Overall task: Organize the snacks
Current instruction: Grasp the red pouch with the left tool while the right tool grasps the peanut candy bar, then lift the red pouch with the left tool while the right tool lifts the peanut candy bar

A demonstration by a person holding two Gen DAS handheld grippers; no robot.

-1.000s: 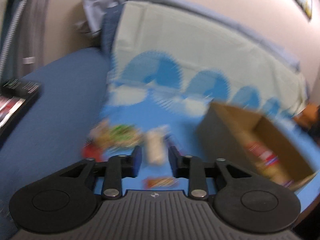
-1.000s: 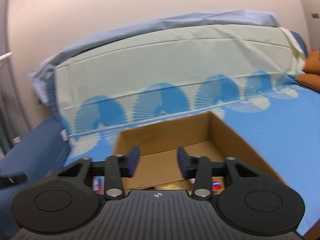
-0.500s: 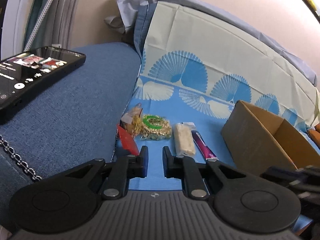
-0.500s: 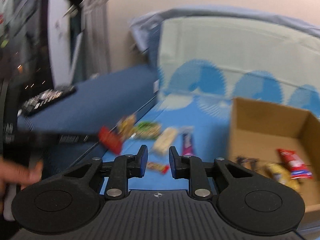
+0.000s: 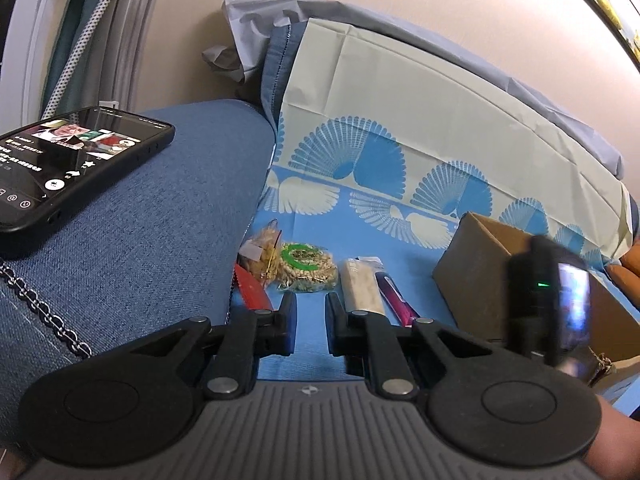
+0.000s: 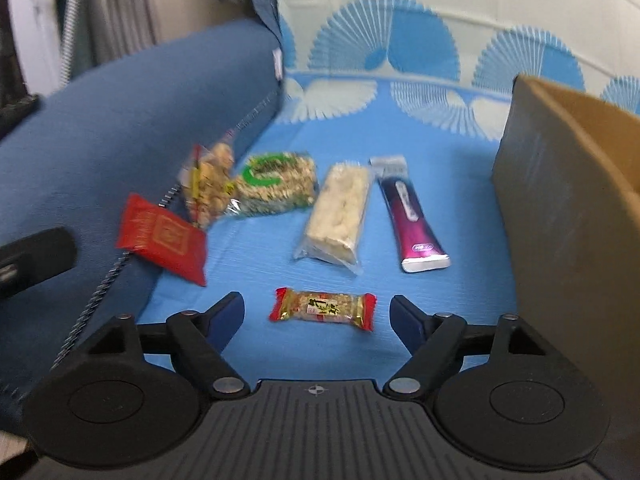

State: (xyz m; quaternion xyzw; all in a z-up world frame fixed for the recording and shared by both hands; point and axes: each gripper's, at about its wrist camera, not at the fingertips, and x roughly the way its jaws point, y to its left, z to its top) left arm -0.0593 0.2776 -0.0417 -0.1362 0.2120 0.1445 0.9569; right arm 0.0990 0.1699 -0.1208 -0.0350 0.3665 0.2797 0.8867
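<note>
Several snacks lie on the blue sheet. In the right wrist view my right gripper [image 6: 318, 314] is open wide, its jaws on either side of a small red-and-gold candy bar [image 6: 323, 309]. Beyond it lie a pale rice bar [image 6: 338, 216], a purple tube [image 6: 412, 218], a green-labelled bag [image 6: 276, 184], a nut bag [image 6: 208, 188] and a red packet [image 6: 162, 238]. The cardboard box [image 6: 560, 216] stands at the right. My left gripper [image 5: 311, 320] is nearly closed and empty, above the sheet short of the green-labelled bag [image 5: 306, 266] and rice bar [image 5: 360, 288].
A phone [image 5: 68, 164] with a lit screen lies on the blue sofa arm [image 5: 152, 240] at the left, beside a metal chain [image 5: 40, 312]. A fan-patterned cloth [image 5: 400, 120] covers the backrest. The right gripper's body [image 5: 552, 300] shows blurred before the box [image 5: 476, 272].
My right gripper has swung down over the snacks and opened wide around the small candy bar. My left gripper has hardly moved; the right gripper now shows at its right.
</note>
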